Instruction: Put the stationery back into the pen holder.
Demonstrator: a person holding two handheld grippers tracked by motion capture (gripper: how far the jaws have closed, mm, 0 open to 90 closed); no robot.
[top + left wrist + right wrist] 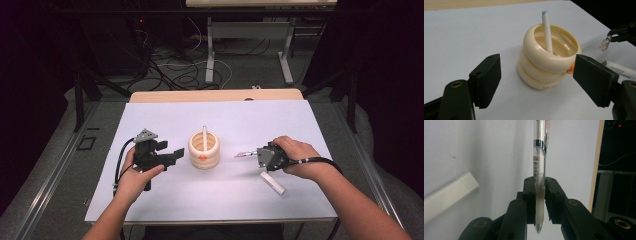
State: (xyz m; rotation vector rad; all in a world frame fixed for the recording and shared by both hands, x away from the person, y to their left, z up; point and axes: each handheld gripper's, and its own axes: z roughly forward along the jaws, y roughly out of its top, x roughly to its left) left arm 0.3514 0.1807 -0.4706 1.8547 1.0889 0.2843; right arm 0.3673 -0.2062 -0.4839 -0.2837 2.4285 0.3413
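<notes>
A: Starting big: white worktop (pixel 165 200) is carrying everything. Cream ringed holder (pixel 204 150) is sitting mid-sheet, a white pen (pixel 204 137) leaning inside it.

B: Left gripper view is showing more there: that white pen (pixel 547 30) is standing tilted against the holder (pixel 546 67) rim, and an orange mark (pixel 571 68) is peeking out on the side.

A: Left claw (pixel 169 159) is sitting just beside the holder, jaws gaping wide, nothing between the pads. They're flanking the holder in its own view, not touching it.

B: Right claw (pixel 256 153) is sitting right of the holder, well apart, clamping a clear pen (pixel 244 154). Right gripper view is giving the detail: clear pen (pixel 539 170) pinched near its tip end, tip pointing back at the camera, barcode label on the barrel.

A: Smallest: a white capped marker (pixel 273 183) is lying flat on the worktop just beside the right hand (pixel 295 155).
</notes>
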